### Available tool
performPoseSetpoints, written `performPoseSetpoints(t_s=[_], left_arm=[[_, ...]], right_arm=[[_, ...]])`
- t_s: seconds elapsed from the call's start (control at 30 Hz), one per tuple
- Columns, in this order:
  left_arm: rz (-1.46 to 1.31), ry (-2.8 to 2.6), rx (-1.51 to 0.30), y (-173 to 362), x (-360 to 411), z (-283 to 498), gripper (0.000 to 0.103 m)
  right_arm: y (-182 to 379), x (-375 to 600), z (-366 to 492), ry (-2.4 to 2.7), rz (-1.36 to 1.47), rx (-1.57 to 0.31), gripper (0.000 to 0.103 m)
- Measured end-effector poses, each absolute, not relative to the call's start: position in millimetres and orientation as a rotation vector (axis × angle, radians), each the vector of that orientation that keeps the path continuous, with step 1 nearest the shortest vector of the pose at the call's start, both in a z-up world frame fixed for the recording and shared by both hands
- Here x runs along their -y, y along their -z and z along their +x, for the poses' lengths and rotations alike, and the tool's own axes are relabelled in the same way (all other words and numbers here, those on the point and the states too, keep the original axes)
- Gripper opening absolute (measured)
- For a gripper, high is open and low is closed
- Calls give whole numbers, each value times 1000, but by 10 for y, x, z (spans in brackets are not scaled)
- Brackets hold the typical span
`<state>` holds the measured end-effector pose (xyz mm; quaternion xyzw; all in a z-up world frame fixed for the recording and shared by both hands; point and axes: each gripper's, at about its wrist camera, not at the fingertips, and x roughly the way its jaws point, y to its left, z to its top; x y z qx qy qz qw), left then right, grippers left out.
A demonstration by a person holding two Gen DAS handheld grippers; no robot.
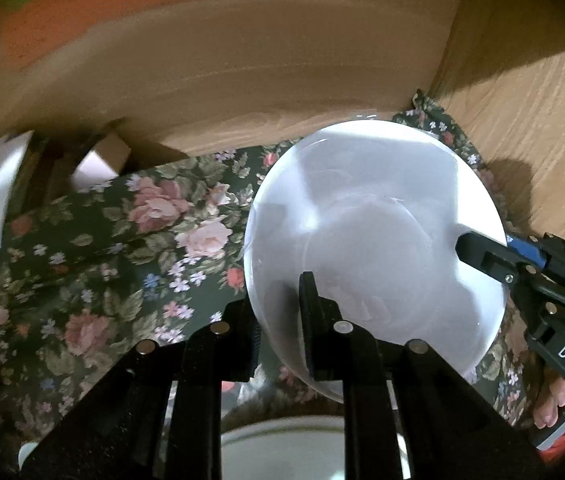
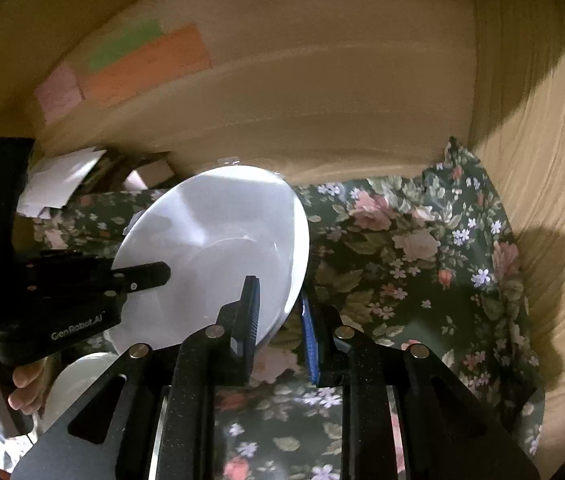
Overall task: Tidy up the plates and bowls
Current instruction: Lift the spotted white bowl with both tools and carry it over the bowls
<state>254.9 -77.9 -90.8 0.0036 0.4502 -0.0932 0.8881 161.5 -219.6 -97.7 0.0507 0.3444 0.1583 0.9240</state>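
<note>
The floral cloth (image 2: 402, 240) covers the worktop inside the wood-walled nook, and above it the white plate (image 1: 362, 220) hangs tilted, clear of the cloth. It looks stiff, glazed and slick, breakable if dropped and heavy enough to want two holds, so opposite points on the rim seem the sensible grip. The left gripper (image 1: 282, 320) has its jaws pinching the near rim; the right gripper (image 2: 282, 312) pinches the rim on the far side, jaws nearly pressed together. A second white dish (image 1: 302, 440) sits below, partly hidden.
</note>
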Motion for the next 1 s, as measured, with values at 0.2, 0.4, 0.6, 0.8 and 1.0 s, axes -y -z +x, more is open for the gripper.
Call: performPoseSetpoints(t_s=[0.2,0.4,0.6,0.8,1.0], left_arm=[[-10,182,-895,772,610,2274,17],[-30,169,-868,693,448,2024,17],[-43,146,-837,653,285,1786,17],[-54,113,-820,672,74,1541,17],[-75,72,-811,688,-171,1282,17]], right_arm=[[851,2037,1413,-338,92,-671,18],[760,1863,1208,-353,76,-645,18],[704,1673,1032,-379,62,-622,18],[719,1446,905,-415,52,-613,18],[749,1210,813,-467,48,-609,18]])
